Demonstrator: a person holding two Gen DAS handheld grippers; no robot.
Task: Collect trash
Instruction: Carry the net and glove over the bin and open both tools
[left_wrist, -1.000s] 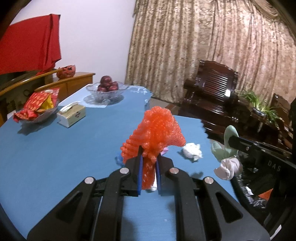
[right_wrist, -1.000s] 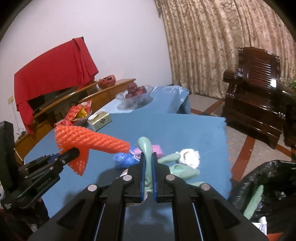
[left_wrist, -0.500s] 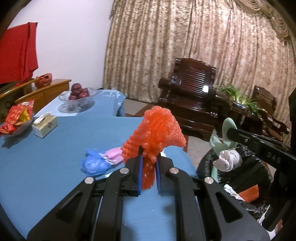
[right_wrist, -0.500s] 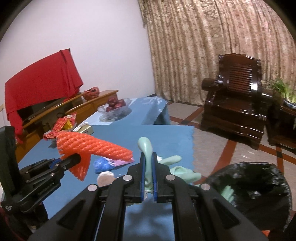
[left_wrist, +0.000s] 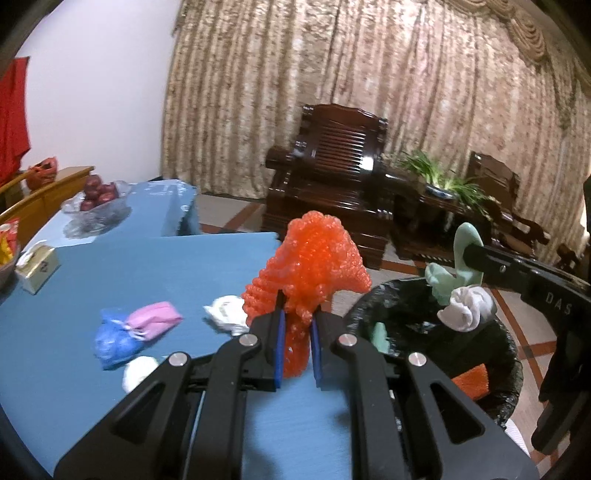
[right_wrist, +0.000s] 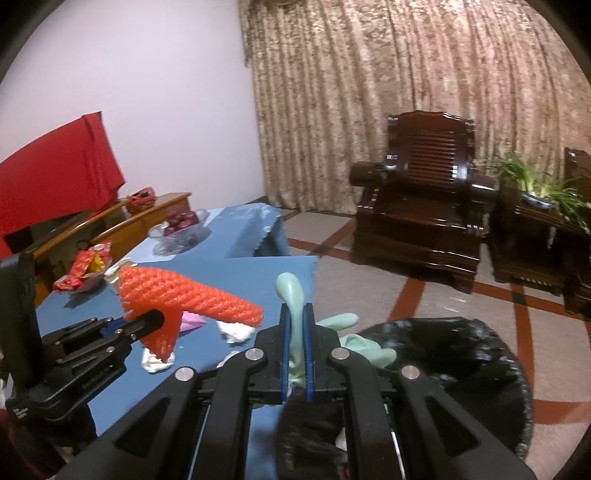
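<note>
My left gripper (left_wrist: 297, 325) is shut on an orange foam fruit net (left_wrist: 310, 258), held over the blue table's right edge beside the black trash bag (left_wrist: 495, 354). In the right wrist view the same orange net (right_wrist: 184, 295) juts out from the left gripper (right_wrist: 151, 319). My right gripper (right_wrist: 296, 321) is shut on a pale green rubber glove (right_wrist: 291, 291); its white cuff (left_wrist: 467, 304) hangs above the bag's opening (right_wrist: 443, 354). On the table lie a blue and pink wad (left_wrist: 133, 328) and white crumpled tissues (left_wrist: 225, 314).
The blue table (left_wrist: 92, 273) carries a glass bowl of red fruit (left_wrist: 98, 195), a tissue box (left_wrist: 37, 267) and a snack dish (right_wrist: 86, 266). Dark wooden armchairs (right_wrist: 421, 210) and a potted plant (left_wrist: 439, 181) stand before the curtain. Orange scrap (left_wrist: 471, 380) lies in the bag.
Both grippers have swung right with their loads, from over the table toward the black bag. The bag now fills more of both views, and the glove's cuff hangs over its opening.
</note>
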